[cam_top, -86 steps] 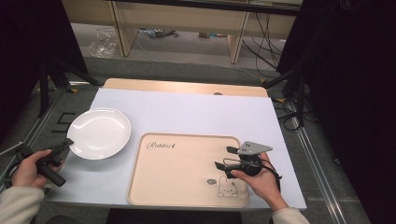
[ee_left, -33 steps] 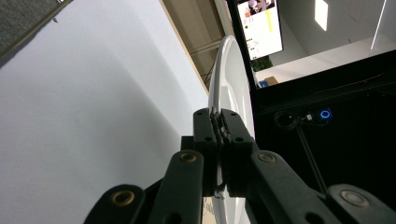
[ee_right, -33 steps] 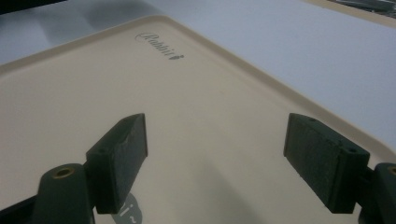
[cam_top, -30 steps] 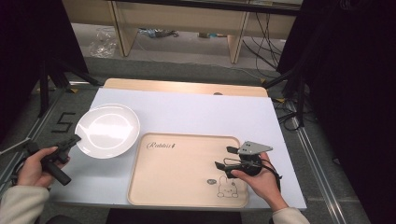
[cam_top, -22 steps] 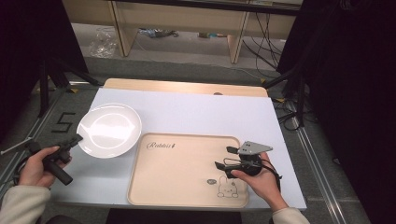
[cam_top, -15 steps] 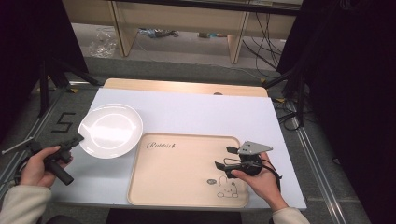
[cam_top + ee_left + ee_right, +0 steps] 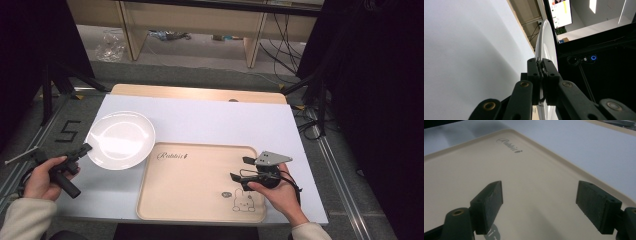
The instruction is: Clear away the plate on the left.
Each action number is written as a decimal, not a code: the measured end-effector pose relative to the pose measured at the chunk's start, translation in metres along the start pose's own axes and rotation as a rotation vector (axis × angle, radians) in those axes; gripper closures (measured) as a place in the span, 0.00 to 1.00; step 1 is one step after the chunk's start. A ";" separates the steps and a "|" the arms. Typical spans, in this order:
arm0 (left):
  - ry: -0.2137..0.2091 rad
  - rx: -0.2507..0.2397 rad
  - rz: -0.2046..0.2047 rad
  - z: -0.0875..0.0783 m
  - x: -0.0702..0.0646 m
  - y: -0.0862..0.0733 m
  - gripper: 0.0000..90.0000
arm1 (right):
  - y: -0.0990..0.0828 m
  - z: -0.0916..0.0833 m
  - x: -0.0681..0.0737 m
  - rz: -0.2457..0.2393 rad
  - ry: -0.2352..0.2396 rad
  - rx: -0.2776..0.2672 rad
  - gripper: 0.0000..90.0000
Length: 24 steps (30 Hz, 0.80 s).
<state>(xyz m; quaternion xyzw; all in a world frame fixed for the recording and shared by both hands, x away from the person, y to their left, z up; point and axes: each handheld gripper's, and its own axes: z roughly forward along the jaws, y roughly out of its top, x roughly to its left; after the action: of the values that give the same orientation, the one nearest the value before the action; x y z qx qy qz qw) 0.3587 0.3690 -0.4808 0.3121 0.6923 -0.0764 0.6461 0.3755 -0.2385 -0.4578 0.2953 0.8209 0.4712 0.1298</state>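
— White covering lies over our wooden table (image 7: pixel 200 93), with dark curtains either side and cables on the floor behind. From the high view, what do we have?

— We see the white plate (image 7: pixel 121 140) on the left part of the table, its near right edge reaching over the top left corner of the beige tray (image 7: pixel 200 182). Our left gripper (image 7: pixel 84 149) pinches the plate's left rim. Our left hand (image 7: pixel 46 175) sits off the table's left edge.

— And our right side?

— Our right gripper (image 7: pixel 239 168) hangs over the right part of the tray, just above the little rabbit drawing (image 7: pixel 242 199), with our right hand (image 7: pixel 277 192) behind it. The grey plate on top of it points right.

— Now the left gripper view.

— We look along the jaws, and they are clamped tight on the plate's (image 7: pixel 546 45) thin rim, which runs edge-on away from us. The white table covering (image 7: pixel 469 50) fills the side to the left of it; a lit screen (image 7: pixel 560 12) shows far off at the top.

— And the right gripper view?

— Our right gripper (image 7: pixel 539 205) has its jaws spread wide with nothing between them. Below lies the bare tray (image 7: pixel 529 182), its printed lettering (image 7: pixel 509 145) farther ahead, and the white covering beyond its raised edge. Whether the jaws touch the tray we cannot tell.
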 end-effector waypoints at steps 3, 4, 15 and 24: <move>0.000 0.005 0.004 0.001 -0.001 -0.001 0.95 | 0.000 0.000 0.000 0.000 0.000 -0.001 0.25; -0.003 0.005 0.003 0.001 -0.001 -0.001 0.95 | 0.000 0.000 0.000 0.001 0.000 -0.001 0.25; -0.016 0.025 0.016 0.005 -0.005 -0.005 0.95 | 0.000 0.000 0.000 -0.001 -0.008 -0.006 0.25; -0.025 0.040 0.023 0.010 -0.010 -0.010 0.95 | 0.001 0.001 -0.001 0.002 0.016 -0.009 0.25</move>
<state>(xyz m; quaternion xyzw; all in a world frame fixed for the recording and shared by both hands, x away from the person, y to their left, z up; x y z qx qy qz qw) 0.3614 0.3526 -0.4764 0.3320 0.6788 -0.0864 0.6493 0.3770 -0.2379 -0.4578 0.2918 0.8196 0.4771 0.1242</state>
